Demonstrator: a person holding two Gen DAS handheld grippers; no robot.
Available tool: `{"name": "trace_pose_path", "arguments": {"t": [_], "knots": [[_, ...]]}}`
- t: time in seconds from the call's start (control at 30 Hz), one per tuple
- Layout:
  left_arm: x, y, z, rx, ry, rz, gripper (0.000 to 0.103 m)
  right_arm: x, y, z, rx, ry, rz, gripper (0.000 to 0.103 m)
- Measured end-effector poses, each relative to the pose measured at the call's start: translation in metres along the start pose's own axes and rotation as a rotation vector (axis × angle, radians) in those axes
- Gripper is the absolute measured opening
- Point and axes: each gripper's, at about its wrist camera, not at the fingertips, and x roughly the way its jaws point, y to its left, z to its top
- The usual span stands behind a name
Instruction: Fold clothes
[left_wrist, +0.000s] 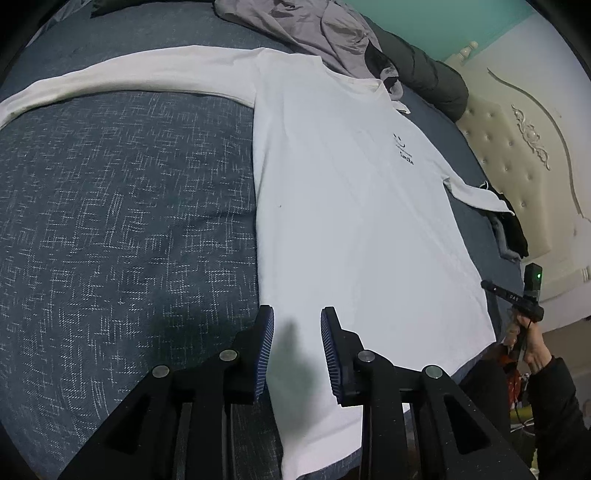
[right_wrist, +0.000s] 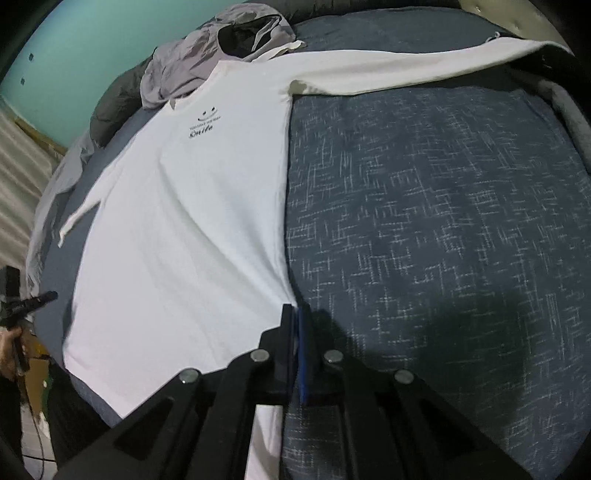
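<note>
Broadly, a bed (left_wrist: 122, 206) covered in dark blue cloth with a white crosshatch pattern fills both views and bears everything else. Spread flat on it, front up, lies a white long-sleeved shirt (left_wrist: 351, 206); in the left wrist view its body runs from the lower centre to the upper middle of the frame, one sleeve stretching along the top toward the left edge and the other reaching toward the right edge. In the right wrist view the same shirt (right_wrist: 177, 229) takes up the left half, with a long sleeve crossing the top toward the upper right corner. A small dark smiley print with lettering (right_wrist: 204, 123) sits on its chest.

Beyond the collar, a crumpled grey garment (left_wrist: 295, 26) lies at the top of the frame, touching a dark padded jacket (left_wrist: 417, 62) beside it. A cream tufted headboard (left_wrist: 517, 147) stands at the right edge.

The left gripper (left_wrist: 297, 325) hovers over the shirt's hem near its side edge, jaws apart and nothing pinched between them. The right gripper (right_wrist: 295, 314) is clenched at the shirt's other side edge by the hem; whether fabric is caught between the pads cannot be told.

No containers appear.
</note>
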Motion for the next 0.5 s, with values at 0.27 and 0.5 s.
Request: {"name": "trace_pose_path", "arguments": {"t": [0.27,0.5], "knots": [[0.005,0.005,0.022,-0.021,-0.034,0.002,0.030,0.002,-0.003,-0.002,0.000,0.028,0.028,0.002],[0.025,0.017,0.070,-0.066,-0.091,0.020,0.034,-0.022,-0.006,0.017,0.027,-0.053,0.060,0.002]]}}
